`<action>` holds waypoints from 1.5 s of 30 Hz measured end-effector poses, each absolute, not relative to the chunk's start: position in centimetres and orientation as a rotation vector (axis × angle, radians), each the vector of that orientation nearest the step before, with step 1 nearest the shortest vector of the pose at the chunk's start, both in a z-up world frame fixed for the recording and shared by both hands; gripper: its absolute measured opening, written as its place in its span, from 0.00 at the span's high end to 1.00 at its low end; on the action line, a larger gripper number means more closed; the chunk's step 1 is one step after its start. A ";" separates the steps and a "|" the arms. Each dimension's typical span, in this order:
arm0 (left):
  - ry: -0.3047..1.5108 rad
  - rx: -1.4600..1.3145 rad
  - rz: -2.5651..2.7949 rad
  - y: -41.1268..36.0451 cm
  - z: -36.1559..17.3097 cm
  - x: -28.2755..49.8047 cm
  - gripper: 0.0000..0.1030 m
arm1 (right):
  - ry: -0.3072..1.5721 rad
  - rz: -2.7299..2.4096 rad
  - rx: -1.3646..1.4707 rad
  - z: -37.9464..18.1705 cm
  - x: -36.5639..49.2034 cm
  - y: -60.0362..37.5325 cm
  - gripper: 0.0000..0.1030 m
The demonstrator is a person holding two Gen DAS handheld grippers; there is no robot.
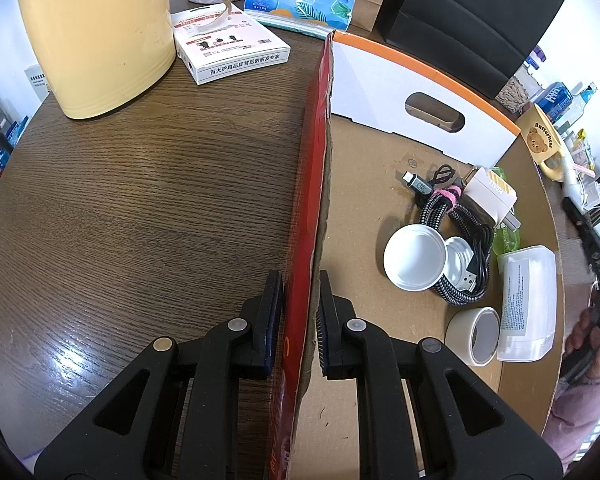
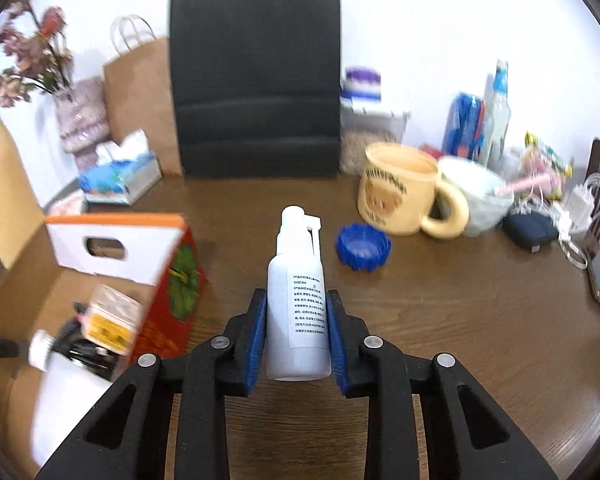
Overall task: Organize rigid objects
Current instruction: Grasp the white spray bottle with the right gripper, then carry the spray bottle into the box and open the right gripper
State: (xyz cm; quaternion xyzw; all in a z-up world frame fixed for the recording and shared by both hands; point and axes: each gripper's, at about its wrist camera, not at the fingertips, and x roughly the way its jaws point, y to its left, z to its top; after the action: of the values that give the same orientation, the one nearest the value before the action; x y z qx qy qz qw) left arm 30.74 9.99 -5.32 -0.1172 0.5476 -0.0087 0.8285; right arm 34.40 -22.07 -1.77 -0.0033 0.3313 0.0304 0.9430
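So the left gripper [image 1: 300, 316] is clamped tight on the near wall of the shallow cardboard box [image 1: 360, 208], the one with a red printed outside and a plain brown floor; one pad sits outside on the red face, the other inside. The box sits on a dark wood-grain table [image 1: 140, 200], and its far wall is a white panel with an orange top edge and an oval handle cutout [image 1: 432, 110].

Inside the box, all bunched toward one side: a round white lid [image 1: 414, 258], a braided black-and-white USB cable [image 1: 456, 240] bundled with a pink tie, a white charger plug [image 1: 490, 196], a roll of pale tape [image 1: 476, 336] and a white rectangular plastic container [image 1: 528, 304]. There's something lime green under the plug, but I honestly can't make out what it is.

The right gripper [image 2: 296, 328] is grasping a white plastic spray bottle with a printed label [image 2: 296, 304], blue pads pressed on both sides of its body, nozzle pointing away from the camera. It's out over bare table, beside the box's red corner rather than in it. Past it on the table lie a blue ridged cap [image 2: 363, 252] and a yellow bear-print mug [image 2: 400, 190], well apart from the box.
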 end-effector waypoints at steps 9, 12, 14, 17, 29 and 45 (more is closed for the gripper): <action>1.162 -0.249 -0.018 10.0 -5.3 30.7 0.90 | 0.553 0.222 -0.070 2.2 31.0 -17.4 0.69; 1.162 -0.249 -0.019 10.0 -5.3 30.7 0.90 | 0.541 0.280 -0.119 2.6 30.2 -15.2 0.69; 1.162 -0.249 -0.019 10.0 -5.3 30.7 0.90 | 0.546 0.301 -0.153 2.6 30.0 -14.0 0.69; 1.162 -0.248 -0.018 10.0 -5.3 30.7 0.90 | 0.562 0.318 -0.205 2.4 29.9 -12.3 0.69; 1.161 -0.246 -0.018 10.1 -5.3 30.9 0.90 | 0.657 0.366 -0.287 -0.2 30.5 -8.8 0.69; 1.161 -0.245 -0.017 10.0 -5.3 30.9 0.90 | 0.669 0.362 -0.272 -0.1 30.6 -8.8 0.18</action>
State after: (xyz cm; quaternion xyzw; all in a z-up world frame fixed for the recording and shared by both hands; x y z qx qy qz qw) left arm 30.87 9.99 -5.29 -0.1155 0.5471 -0.0082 0.8290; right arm 30.59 -8.76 -0.11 -0.1323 0.3256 0.1762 0.9195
